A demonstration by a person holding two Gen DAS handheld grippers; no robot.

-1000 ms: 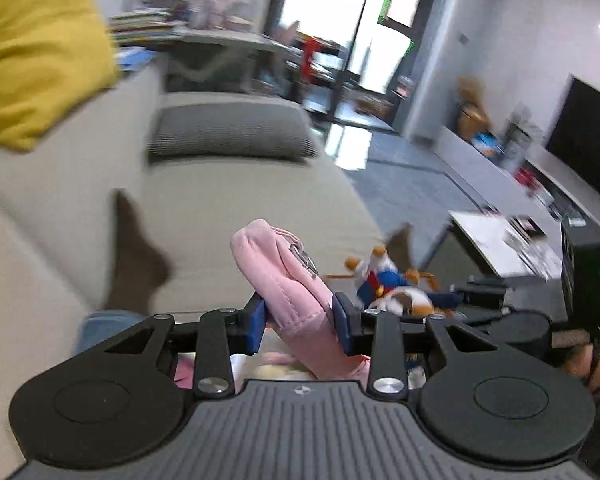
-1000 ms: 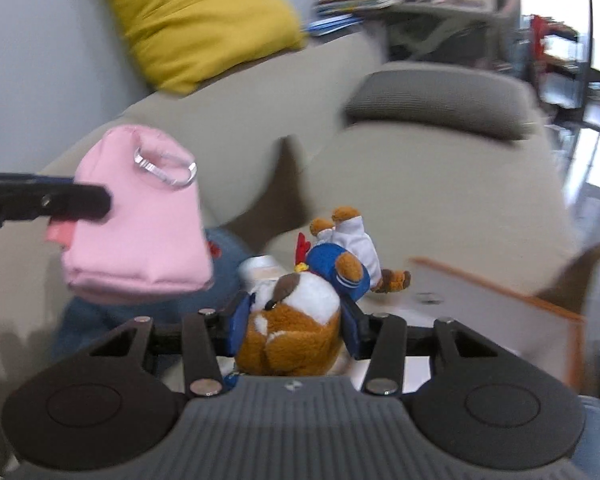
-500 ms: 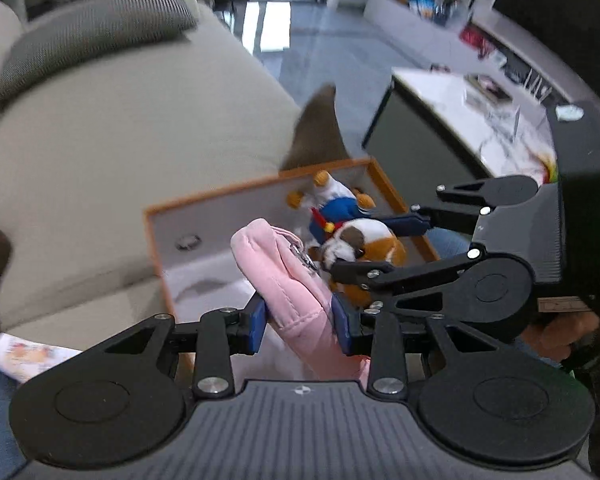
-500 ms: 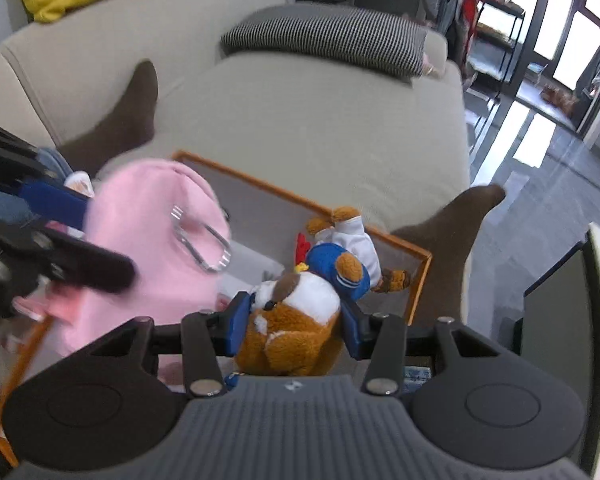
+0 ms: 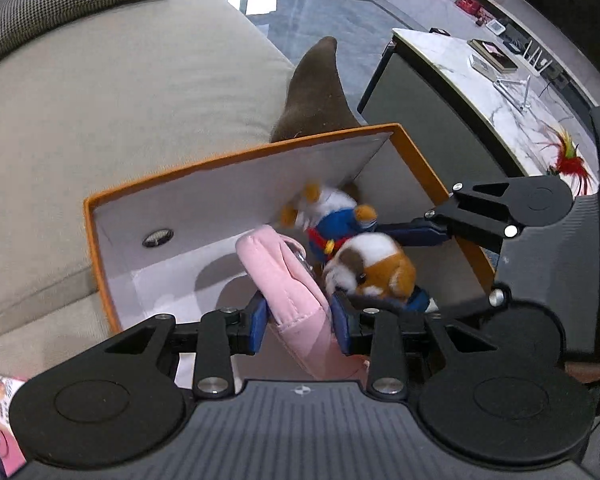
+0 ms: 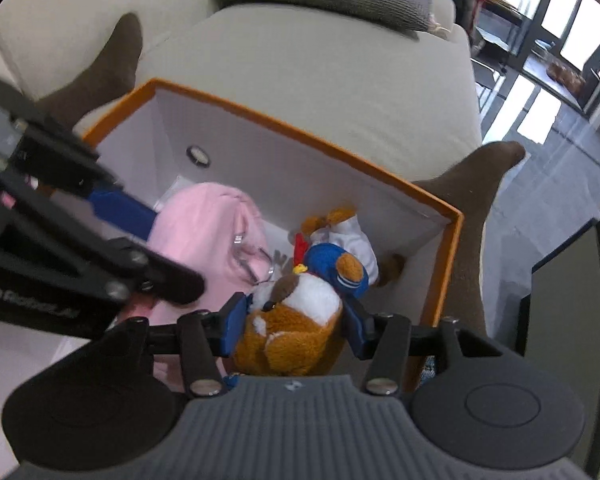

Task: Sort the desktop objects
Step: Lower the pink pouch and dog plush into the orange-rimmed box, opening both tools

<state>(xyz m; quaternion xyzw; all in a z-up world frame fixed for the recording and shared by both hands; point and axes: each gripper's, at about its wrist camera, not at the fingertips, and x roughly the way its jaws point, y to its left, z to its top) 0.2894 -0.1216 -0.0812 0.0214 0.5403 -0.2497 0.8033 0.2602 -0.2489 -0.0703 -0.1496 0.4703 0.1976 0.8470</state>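
Pouch of pink padded cloth was in your left gripper, low in the middle of the left wrist view. The two blue pads pressed on its sides, so the jaws stood only narrowly apart, closed on the cloth. The upper end of the pouch reached into the orange box, above its white floor. I could not tell if the pouch touched that floor.

Your right gripper was in the lower middle of the right wrist view, with the plush dog between its pads. These jaws had just been opening a little, yet the pads lay against both sides of the brown and white head, as far as I could see. The toy's blue jacket and orange feet pointed toward the far right corner of the box, near the white wall. The feet looked blurred in the left wrist view.

Both things were inside the box, side by side and nearly touching, the pouch on the left and the dog on the right. A metal ring hung on the pouch, just beside the dog's head. A round eyelet sat in the far wall of the box, at the left.

The box lay on the beige sofa. A foot in a brown sock showed behind the box, top centre.
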